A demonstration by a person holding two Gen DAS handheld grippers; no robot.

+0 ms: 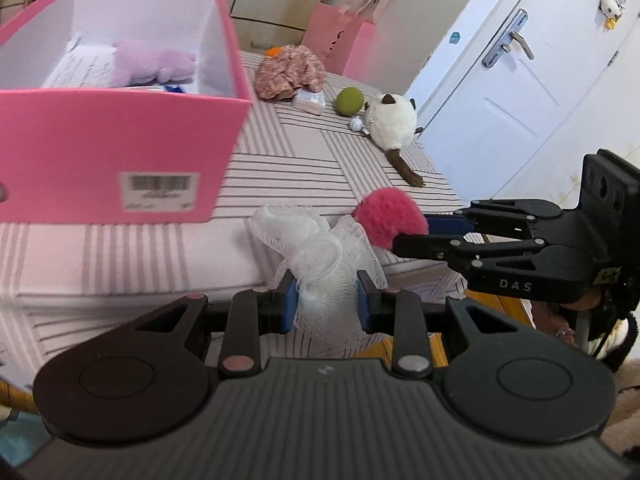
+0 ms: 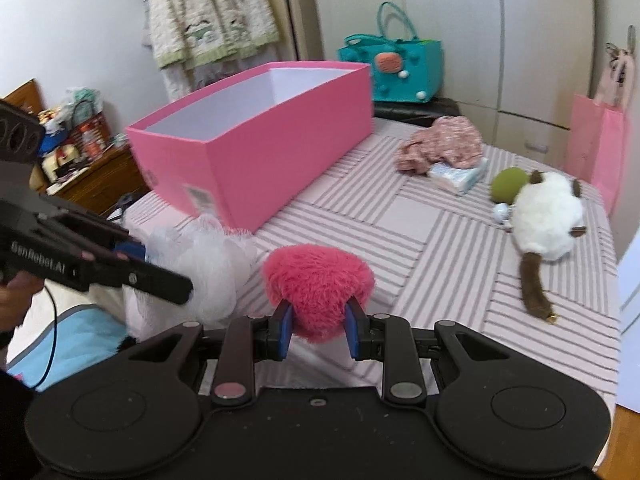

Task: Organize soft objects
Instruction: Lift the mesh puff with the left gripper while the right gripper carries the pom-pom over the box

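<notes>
You have both tools loaded. Your left gripper (image 1: 327,303) is pinching the white mesh bath pouf (image 1: 320,264) between its blue pads, and your right gripper (image 2: 317,330) is pinching the pink fuzzy pom-pom (image 2: 320,284) at its lower end. Both hang just in front of the pink storage box (image 2: 280,148), near its labelled short end, above the striped bed cover (image 2: 400,216).

Your main risk is the pouf: it is loose netting, only a bunch of it sits between the pads, and trailing folds could snag on the box rim or slip free as you carry it over. The pom-pom is gripped low on soft fur, so it could squirm out if you swing quickly. The two tools are close together on the box's near side, so they could knock each other if both go for the opening at once. The box looks light and sits near the bed edge; a bump on its wall may shove it.

Inside the box a lilac plush (image 1: 154,62) already lies on printed paper (image 1: 80,68), its text too small to read. Readable writing: "DAS" on the right tool, "GenRobot.AI" on the left one. The box's barcode sticker (image 1: 160,186) is blurred.
</notes>
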